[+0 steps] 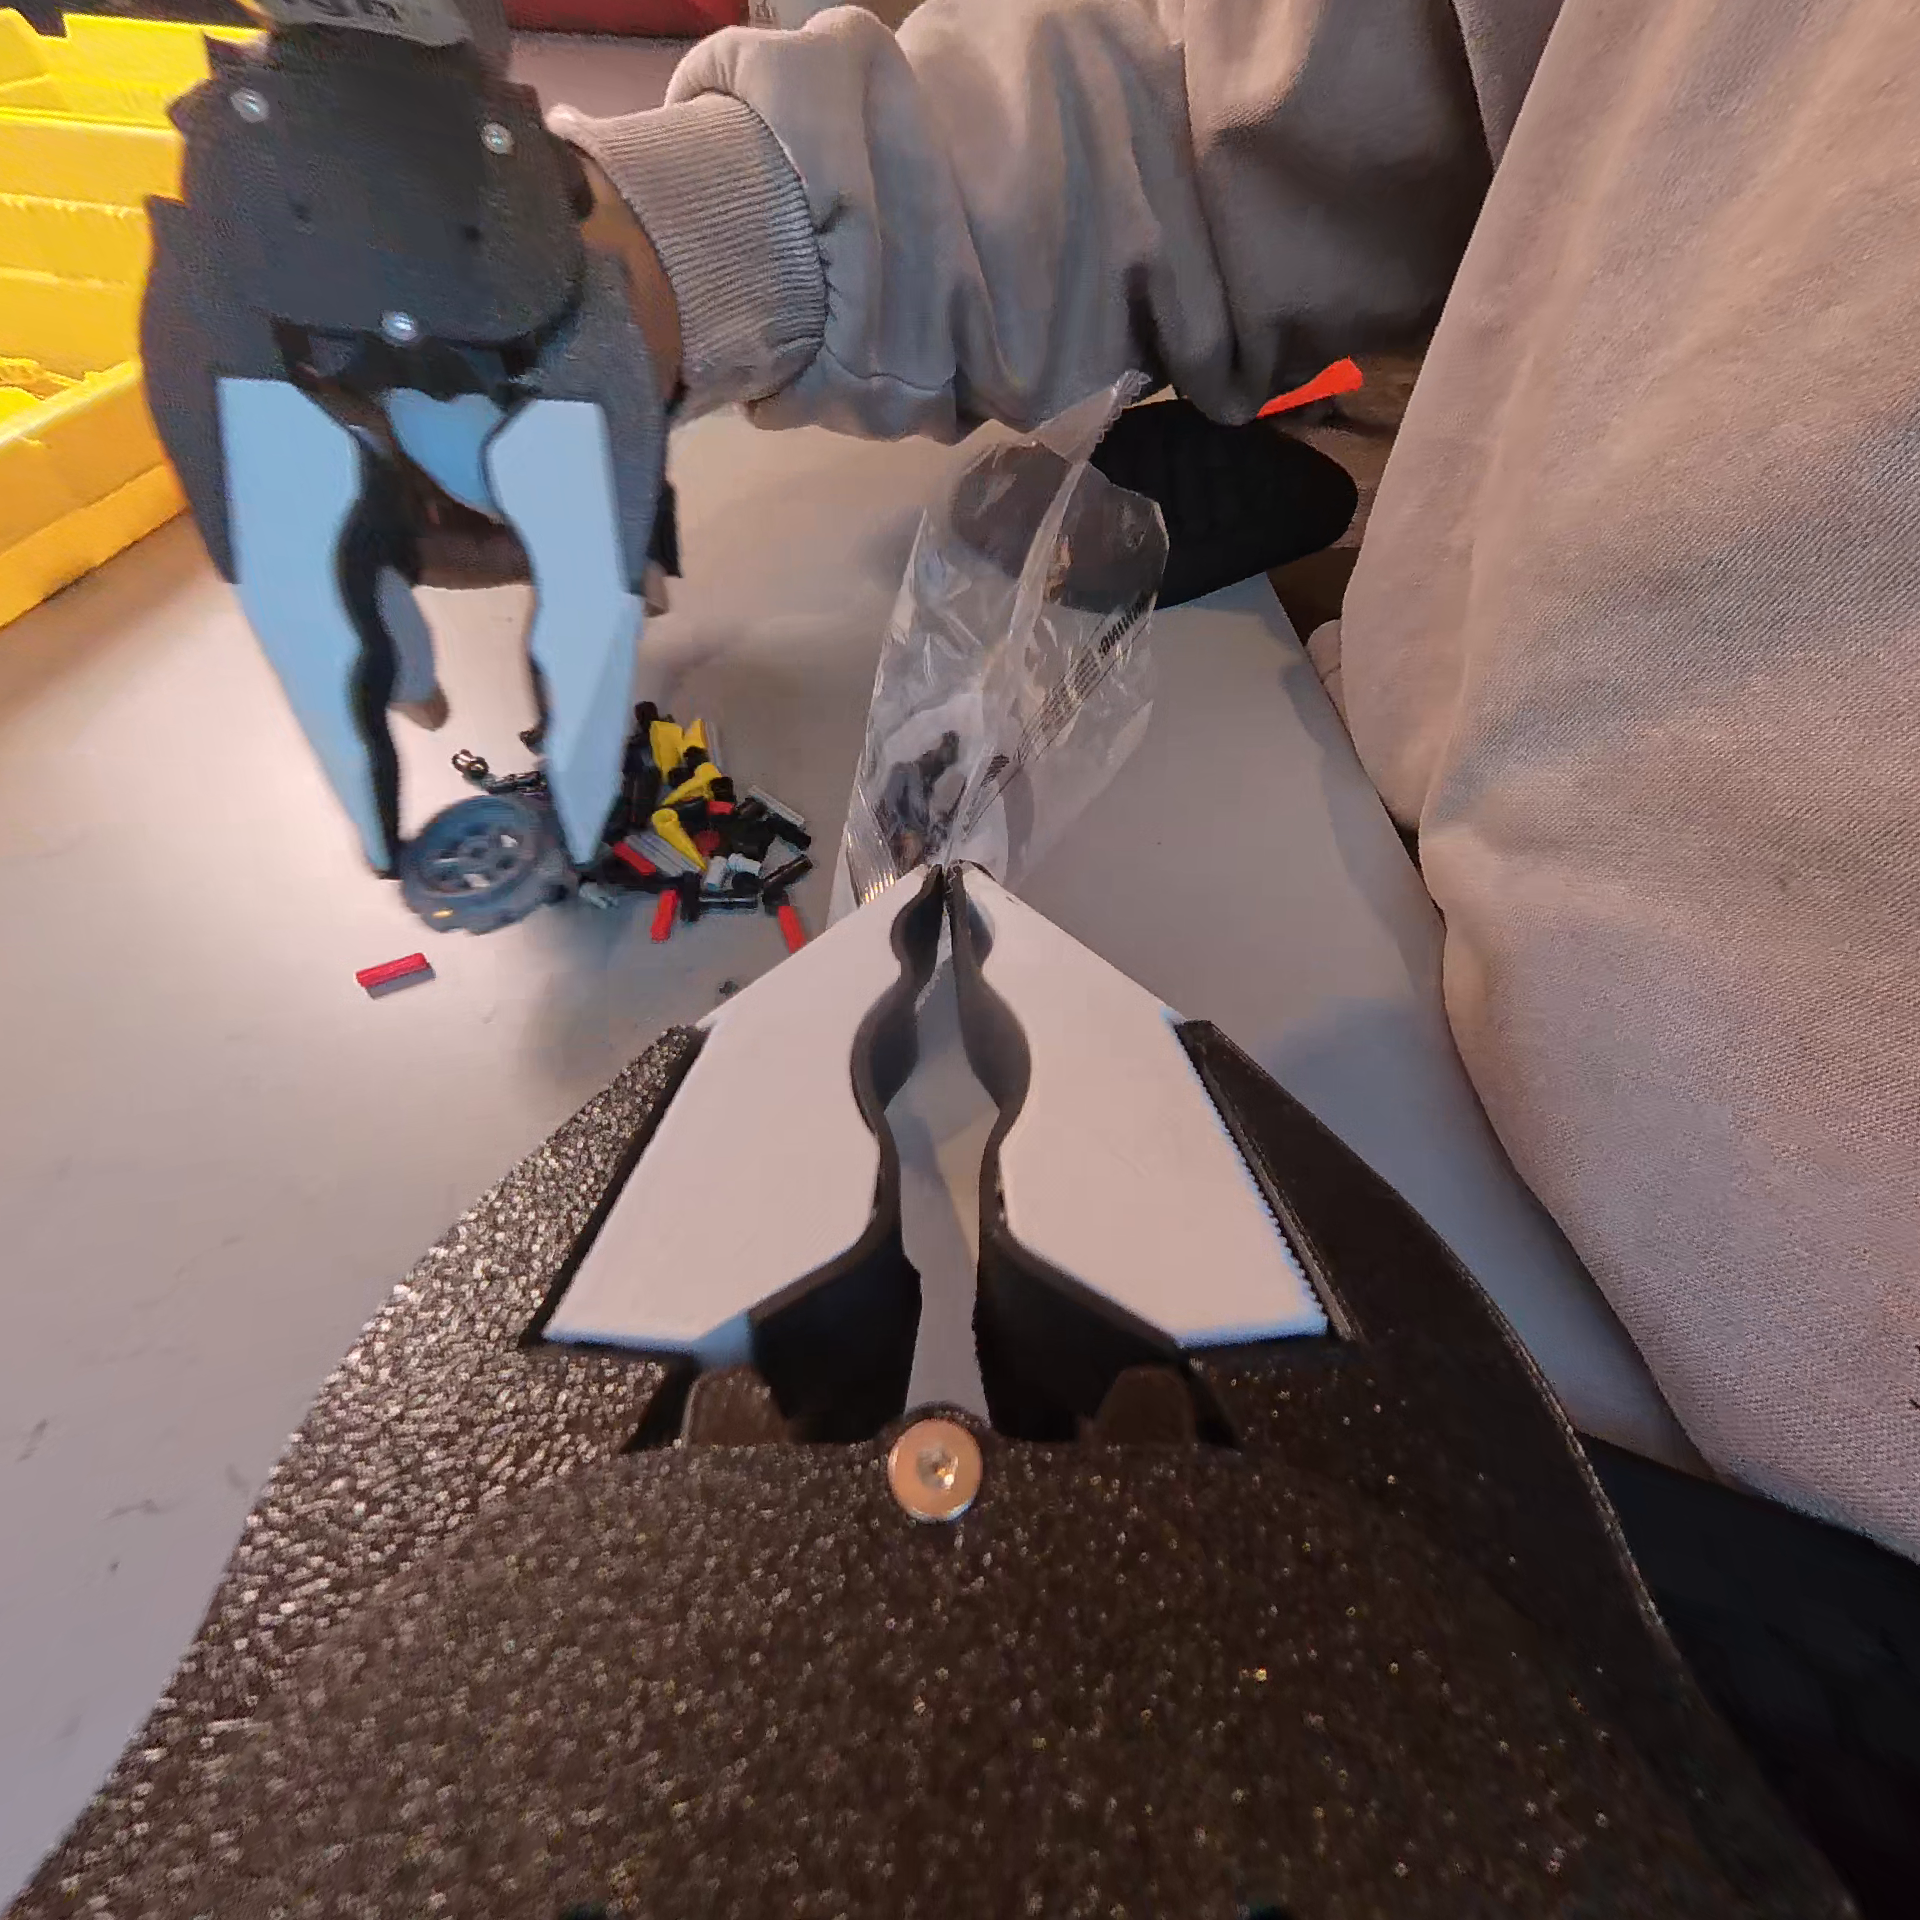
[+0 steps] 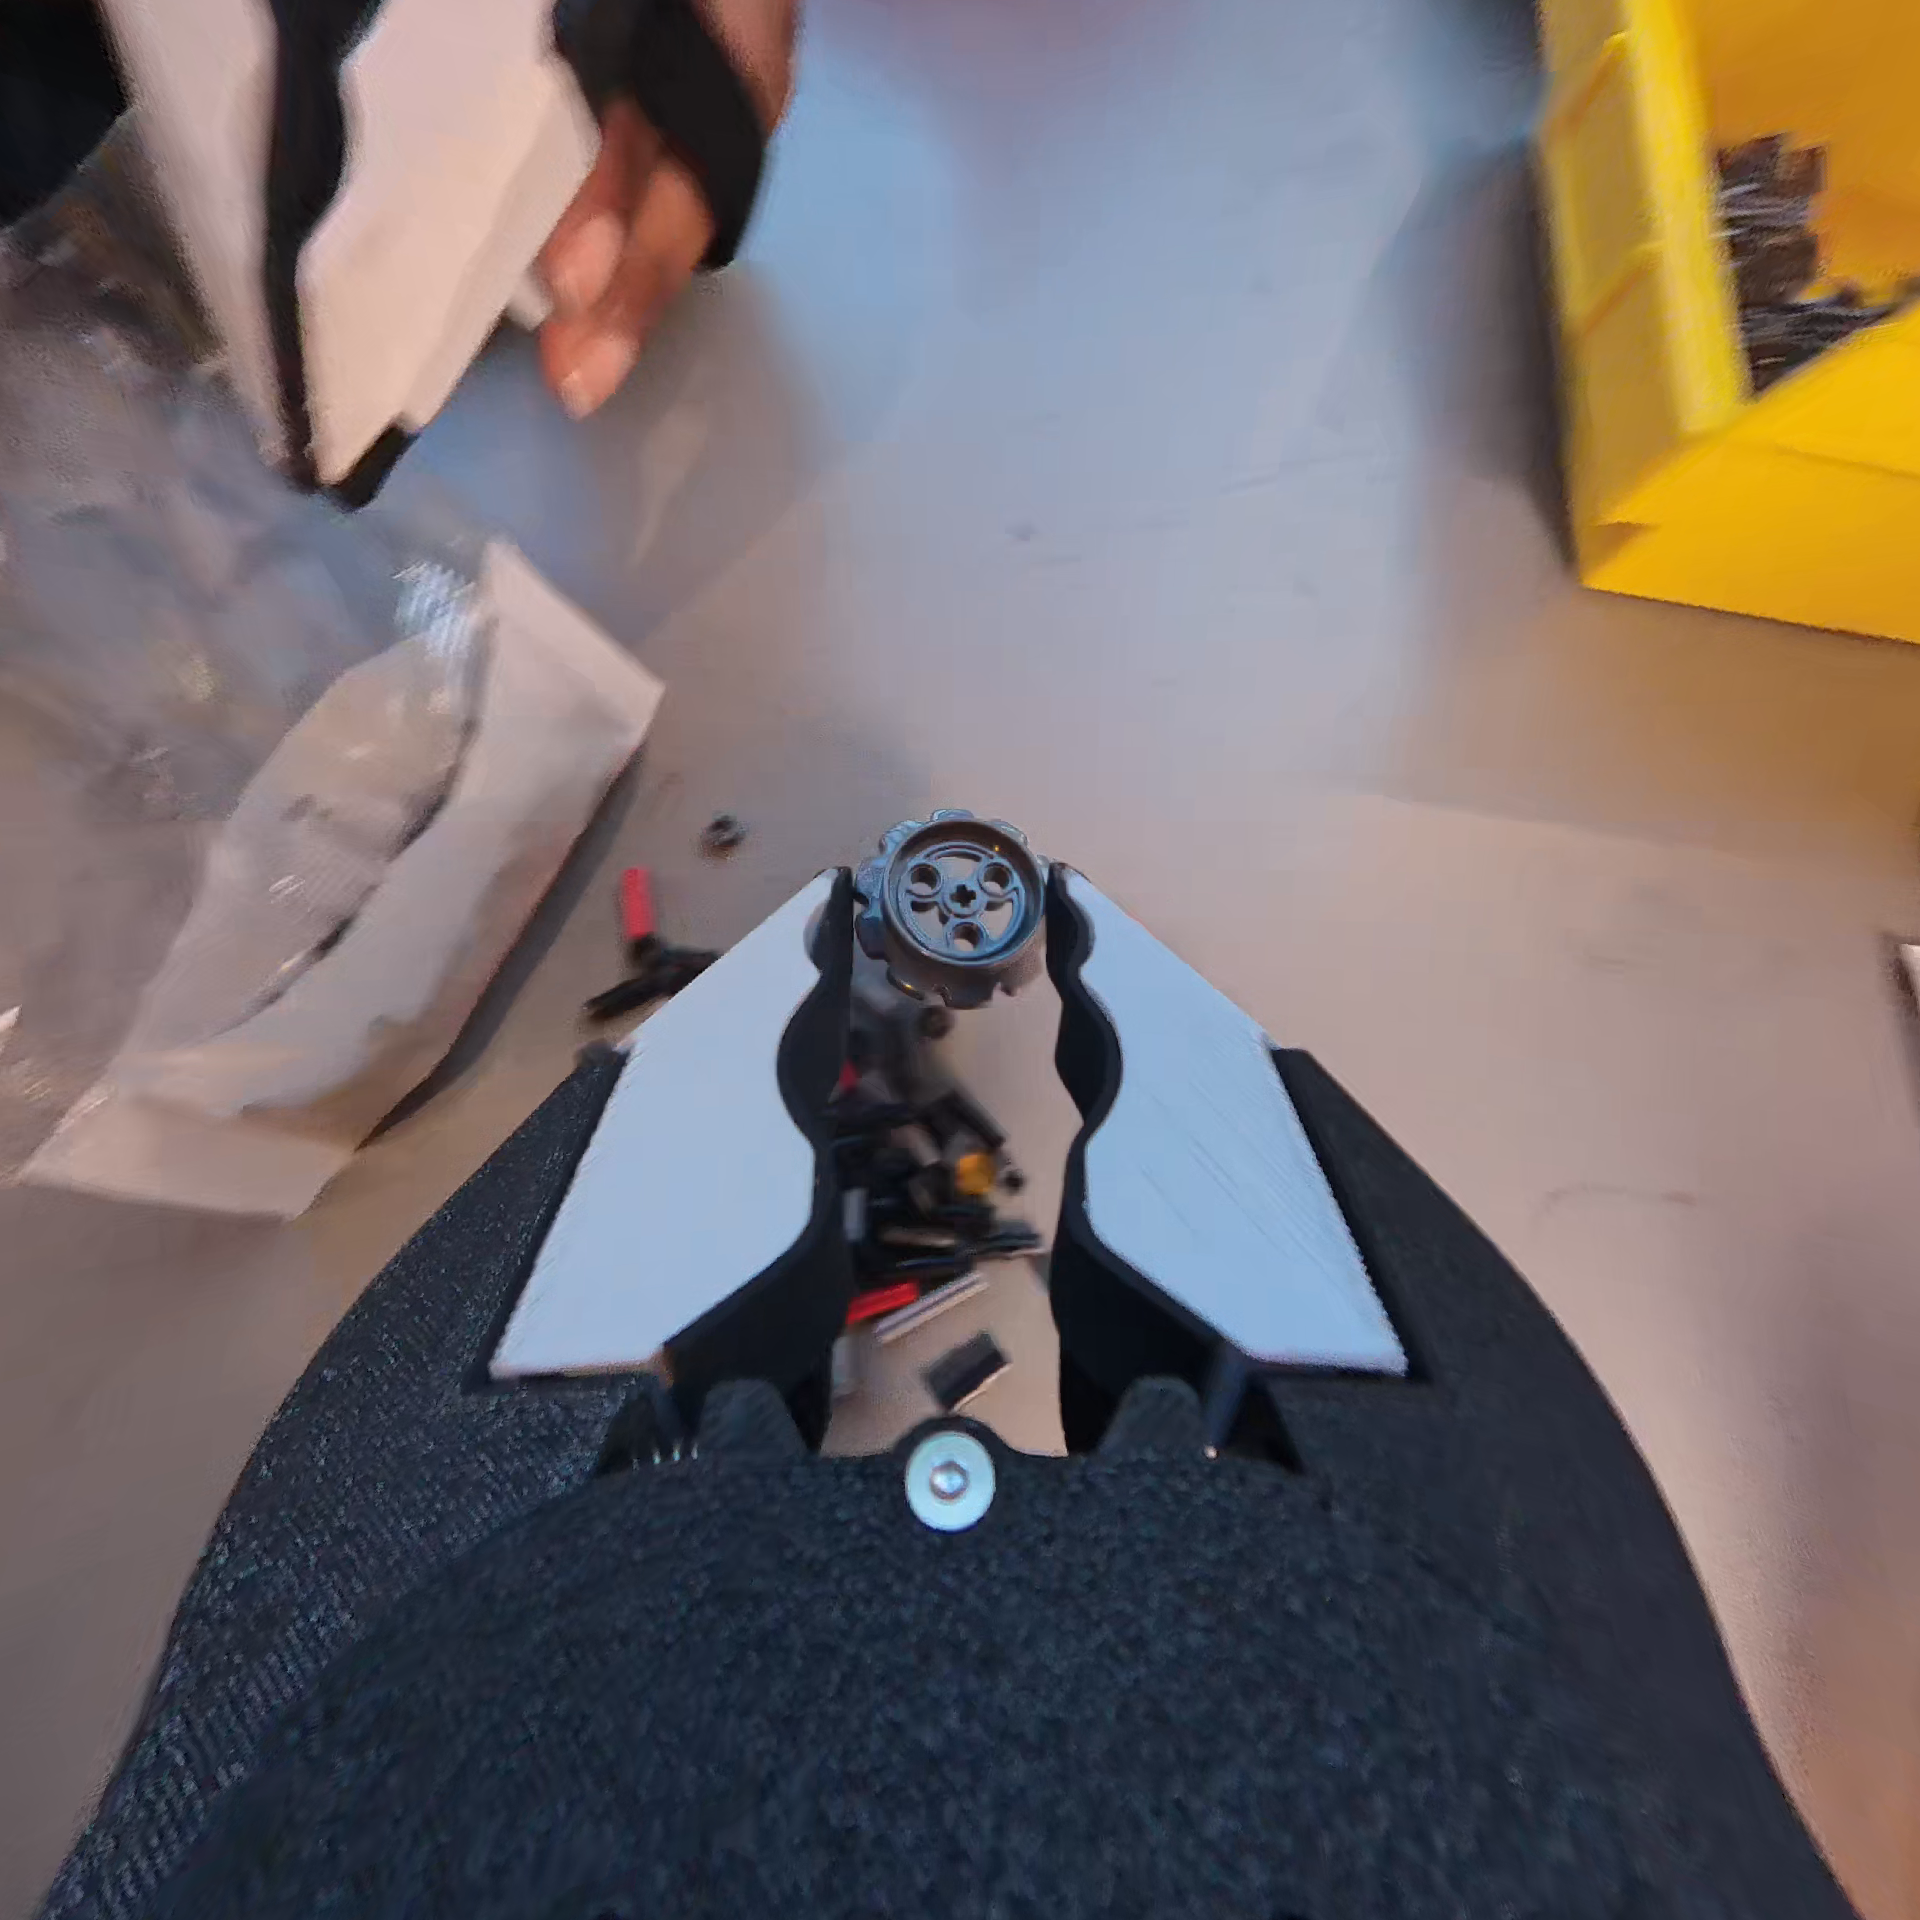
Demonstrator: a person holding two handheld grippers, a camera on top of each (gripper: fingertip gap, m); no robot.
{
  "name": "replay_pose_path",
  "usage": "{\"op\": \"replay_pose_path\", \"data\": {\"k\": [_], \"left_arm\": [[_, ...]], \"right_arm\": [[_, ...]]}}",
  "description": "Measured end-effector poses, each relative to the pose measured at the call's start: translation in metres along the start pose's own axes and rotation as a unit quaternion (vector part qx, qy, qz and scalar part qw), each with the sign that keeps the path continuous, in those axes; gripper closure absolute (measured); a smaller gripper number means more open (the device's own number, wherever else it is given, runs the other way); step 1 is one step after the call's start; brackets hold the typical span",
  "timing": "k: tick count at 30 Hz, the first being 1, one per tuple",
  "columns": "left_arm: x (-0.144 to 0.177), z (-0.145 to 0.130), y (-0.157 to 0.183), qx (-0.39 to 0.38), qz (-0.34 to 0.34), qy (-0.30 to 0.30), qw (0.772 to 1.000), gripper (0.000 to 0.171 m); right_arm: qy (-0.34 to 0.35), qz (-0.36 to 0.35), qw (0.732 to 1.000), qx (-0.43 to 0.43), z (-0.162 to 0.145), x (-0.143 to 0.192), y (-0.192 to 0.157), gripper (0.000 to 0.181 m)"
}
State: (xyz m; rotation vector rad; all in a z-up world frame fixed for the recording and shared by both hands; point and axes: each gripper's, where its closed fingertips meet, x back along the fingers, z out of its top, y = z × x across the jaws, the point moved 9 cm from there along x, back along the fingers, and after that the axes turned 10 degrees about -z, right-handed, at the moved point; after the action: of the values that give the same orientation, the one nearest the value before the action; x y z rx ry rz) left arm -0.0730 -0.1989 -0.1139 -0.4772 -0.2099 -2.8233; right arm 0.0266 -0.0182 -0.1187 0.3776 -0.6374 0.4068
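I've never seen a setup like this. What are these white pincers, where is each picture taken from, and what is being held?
No robot here: a person holds a two-finger gripper in each hand, and each has a camera looking along its white fingers. In the left wrist view, the left gripper is shut on a clear plastic bag. In the right wrist view, the right gripper clasps a small dark toy wheel above a pile of small building pieces on the grey table. A yellow bin stands nearby.

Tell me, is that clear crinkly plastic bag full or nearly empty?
Nearly empty: the clear plastic bag, pinched by the left gripper, holds a few dark bits; most small pieces lie heaped on the table.
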Motion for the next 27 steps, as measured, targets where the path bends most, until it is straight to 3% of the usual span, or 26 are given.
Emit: {"op": "replay_pose_path", "data": {"k": [3, 5, 10, 14, 18, 23, 27], "left_arm": [[0.0, 0.0, 0.0, -0.001, 0.005, 0.0, 1.0, 0.171], [0.0, 0.0, 0.001, -0.001, 0.007, 0.0, 1.0, 0.171], [0.001, 0.0, 0.0, 0.0, 0.006, 0.0, 1.0, 0.171], [0.002, 0.0, -0.002, 0.007, 0.006, 0.006, 1.0, 0.171], [0.003, 0.0, -0.001, 0.004, 0.015, 0.006, 1.0, 0.171], [0.003, 0.0, -0.001, 0.001, 0.009, 0.004, 1.0, 0.171], [0.002, 0.0, -0.001, 0.001, 0.008, 0.004, 1.0, 0.171]], "right_arm": [[-0.017, -0.053, 0.998, -0.028, -0.003, -0.016, 0.032, 0.145], [-0.029, -0.04, 0.998, -0.041, -0.01, -0.027, 0.038, 0.145], [-0.034, 0.021, 0.999, -0.004, -0.014, -0.015, 0.013, 0.146], [0.032, 0.048, 0.998, 0.009, 0.019, -0.019, -0.003, 0.145], [-0.008, 0.102, 0.992, 0.078, 0.025, -0.04, -0.038, 0.145], [-0.041, 0.087, 0.991, 0.097, 0.003, -0.011, -0.048, 0.145], [0.024, 0.018, 1.0, 0.005, -0.005, 0.027, -0.036, 0.145]]}}
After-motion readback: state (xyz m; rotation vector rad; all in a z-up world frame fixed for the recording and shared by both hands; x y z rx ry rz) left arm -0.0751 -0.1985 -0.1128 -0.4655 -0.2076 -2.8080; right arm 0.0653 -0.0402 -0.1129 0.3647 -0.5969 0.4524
